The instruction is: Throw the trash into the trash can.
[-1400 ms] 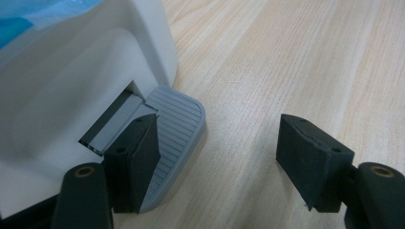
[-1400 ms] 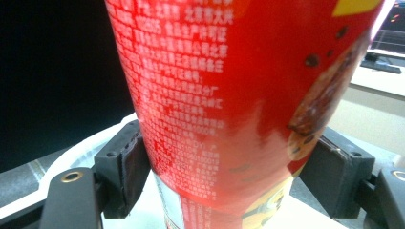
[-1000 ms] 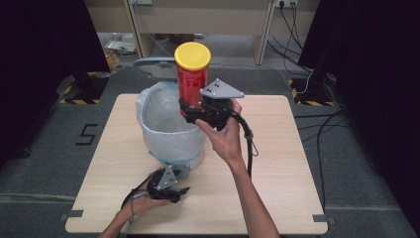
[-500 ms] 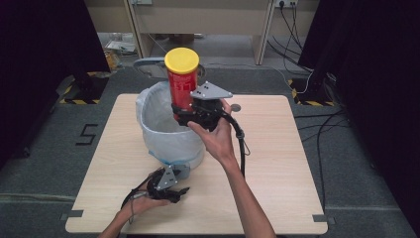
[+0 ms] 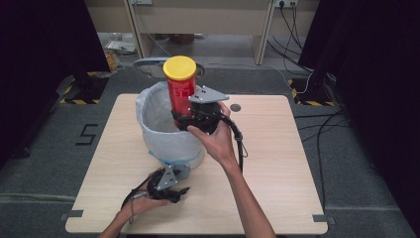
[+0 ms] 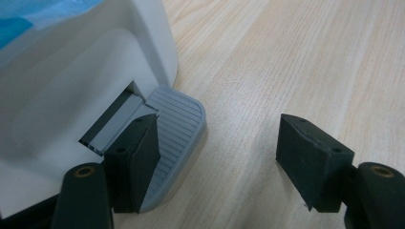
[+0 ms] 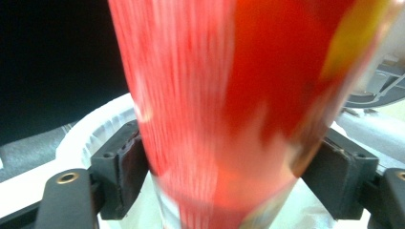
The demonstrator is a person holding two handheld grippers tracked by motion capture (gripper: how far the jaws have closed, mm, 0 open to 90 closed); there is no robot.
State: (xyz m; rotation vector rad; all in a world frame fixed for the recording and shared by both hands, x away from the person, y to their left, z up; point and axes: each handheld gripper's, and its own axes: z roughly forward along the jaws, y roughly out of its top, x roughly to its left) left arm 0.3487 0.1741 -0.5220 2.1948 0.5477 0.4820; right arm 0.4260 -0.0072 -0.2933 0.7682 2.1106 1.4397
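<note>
A red canister [image 5: 181, 94] with a yellow lid stands upright over the white bag-lined bin [image 5: 148, 106]. It sits between the jaws of my right gripper [image 5: 181, 119], which have just been opening. In the right gripper view the canister [image 7: 229, 95] is smeared while the jaws of that gripper [image 7: 224, 176] beside it stay sharp, so it is slipping between the pads. My left gripper [image 5: 176, 189] lies low at the bin's front. In the left gripper view that gripper [image 6: 217, 143] stands open, one of its fingers [image 6: 138, 148] on the bin's grey pedal [image 6: 176, 119].
The bin stands left of centre on the wooden table [image 5: 277, 163]. A small round hole [image 5: 235, 107] marks the tabletop behind the right hand. Black cables trail from both grippers. A desk and floor cables lie beyond the far edge.
The right gripper and the canister have shifted left and slightly lower, to above the bin's opening. The canister sits lower against the gripper than before. The left gripper has not moved.
</note>
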